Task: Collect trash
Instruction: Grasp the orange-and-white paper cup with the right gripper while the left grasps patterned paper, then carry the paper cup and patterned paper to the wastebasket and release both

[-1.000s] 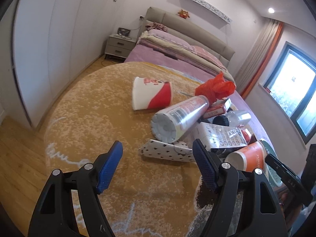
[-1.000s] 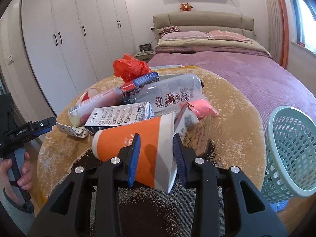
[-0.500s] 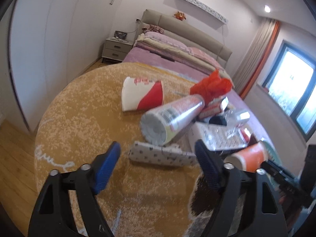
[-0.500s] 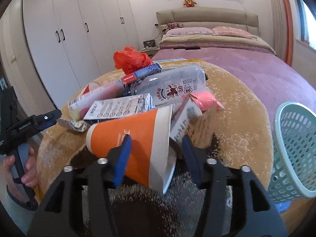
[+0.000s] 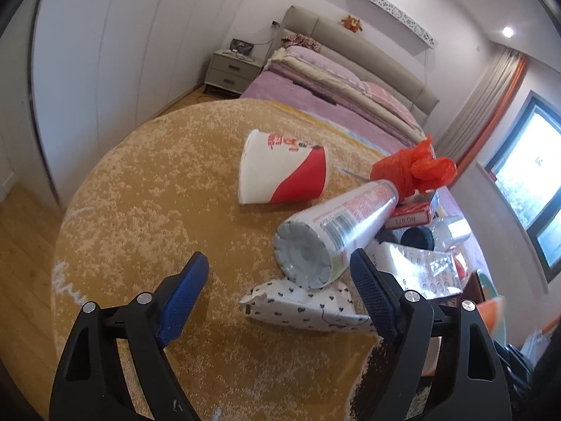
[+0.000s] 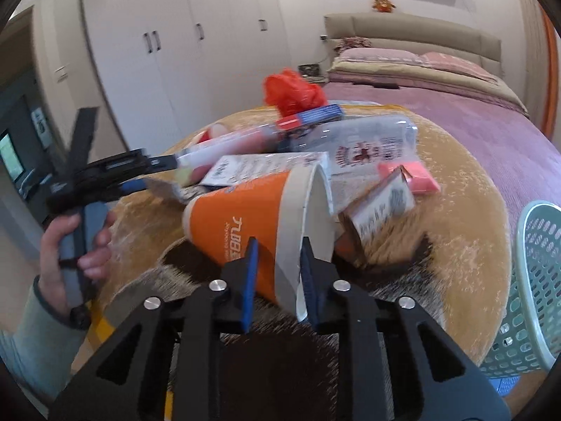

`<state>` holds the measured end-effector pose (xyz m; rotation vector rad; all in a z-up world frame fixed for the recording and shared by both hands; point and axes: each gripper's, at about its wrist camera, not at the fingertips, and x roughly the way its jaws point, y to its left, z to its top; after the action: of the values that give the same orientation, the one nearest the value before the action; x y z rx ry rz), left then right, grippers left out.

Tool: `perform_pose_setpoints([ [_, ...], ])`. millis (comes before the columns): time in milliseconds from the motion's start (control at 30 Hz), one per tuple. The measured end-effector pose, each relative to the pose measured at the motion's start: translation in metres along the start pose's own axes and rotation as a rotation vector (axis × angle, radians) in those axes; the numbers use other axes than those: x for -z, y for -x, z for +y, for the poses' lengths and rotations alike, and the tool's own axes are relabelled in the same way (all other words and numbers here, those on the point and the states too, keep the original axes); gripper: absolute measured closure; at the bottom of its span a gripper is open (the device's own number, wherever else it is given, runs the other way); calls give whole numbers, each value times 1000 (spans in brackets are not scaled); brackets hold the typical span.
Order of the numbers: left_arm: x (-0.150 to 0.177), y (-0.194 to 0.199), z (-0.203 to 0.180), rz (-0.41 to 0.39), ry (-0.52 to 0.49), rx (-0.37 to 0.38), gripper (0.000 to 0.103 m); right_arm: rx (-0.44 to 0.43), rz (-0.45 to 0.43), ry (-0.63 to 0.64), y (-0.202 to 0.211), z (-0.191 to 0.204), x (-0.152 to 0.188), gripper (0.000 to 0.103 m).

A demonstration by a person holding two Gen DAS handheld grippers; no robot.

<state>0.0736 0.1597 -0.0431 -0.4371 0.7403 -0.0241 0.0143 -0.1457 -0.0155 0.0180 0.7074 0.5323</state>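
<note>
- Left wrist view: the left claw [image 5: 280, 280] stands wide apart over the tan rug [image 5: 157, 193], nothing clamped; its jaws have just eased in a little.
- Between the blue pads, just ahead, lies a crumpled heart-print wrapper [image 5: 301, 303] — its right end touches or lies under the right pad, I cannot tell which.
- A clear bottle [image 5: 333, 231] lies on its side just beyond the wrapper, base toward the claw, resting on the wrapper's far edge.
- Further ahead lies a red-and-white cup [image 5: 280, 172]; ahead and right, a red bag [image 5: 413, 172] on a small red box [image 5: 410, 215], with a printed carton [image 5: 417, 270] beside the right pad.
- Right wrist view: the right claw [image 6: 277, 270] is clamped on the rim of an orange cup [image 6: 245, 221] lying on its side — one pad outside the wall, the other inside the mouth. The jaws have just been closing.
- Beyond the cup sits the pile: carton [image 6: 259, 168], big clear bottle [image 6: 364, 144], pink pack [image 6: 417, 179], red bag [image 6: 291, 91].
- Right of the claw stands a green basket [image 6: 536, 280], tilted, at the rug's edge.
- Left of it a hand [image 6: 70, 242] holds the other claw, tips at the wrapper.
</note>
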Motion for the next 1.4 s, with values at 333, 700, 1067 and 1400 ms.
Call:
perform_pose_setpoints([
  [333,7,8,-1,60,-44,39,38,-115,69,75,-9,46,22,83],
  [700,13,-2,-2,148,16,-12,47,-72,36,73,-14,50,8,101],
  [1067,36,24,-1,171,16,78,98,-16,-64,75,29,43,-3,101],
  [1400,27,81,-45,36,-93,174,101,44,-180,38,80,27,-11,101],
])
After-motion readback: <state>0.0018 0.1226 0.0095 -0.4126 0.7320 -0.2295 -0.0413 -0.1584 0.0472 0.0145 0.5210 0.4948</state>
